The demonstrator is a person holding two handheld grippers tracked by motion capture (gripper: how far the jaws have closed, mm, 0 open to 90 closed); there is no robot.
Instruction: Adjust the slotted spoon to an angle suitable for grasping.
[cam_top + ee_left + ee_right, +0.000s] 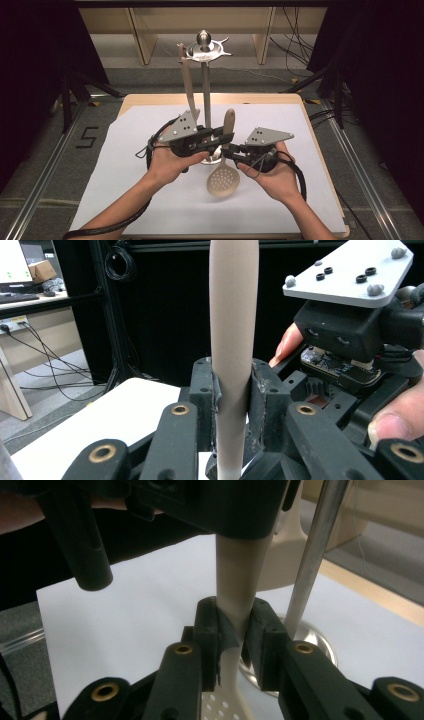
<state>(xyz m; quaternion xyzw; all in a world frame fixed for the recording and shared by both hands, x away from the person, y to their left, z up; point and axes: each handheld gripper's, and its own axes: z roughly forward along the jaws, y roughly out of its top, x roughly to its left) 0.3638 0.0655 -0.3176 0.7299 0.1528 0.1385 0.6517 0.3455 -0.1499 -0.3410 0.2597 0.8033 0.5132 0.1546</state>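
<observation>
Both tongs pinch the skimmer (223,160) on its handle, likely so that one can pass it to the other or steady it before it goes on the rack (204,50); the left tongs (232,395) are pressed on the handle higher up, the right tongs (236,630) lower, just above the holed bowl. The skimmer hangs over the middle of the desk (150,200), just in front of the rack's base; its long axis runs near to far, handle end pointing far and up, bowl near and down. A spatula (189,90) already hangs on the rack.

We are holding our left gripper (216,141) and right gripper (231,148) together mid-surface, fingers (202,390) clamping shut, forearms converging.
</observation>
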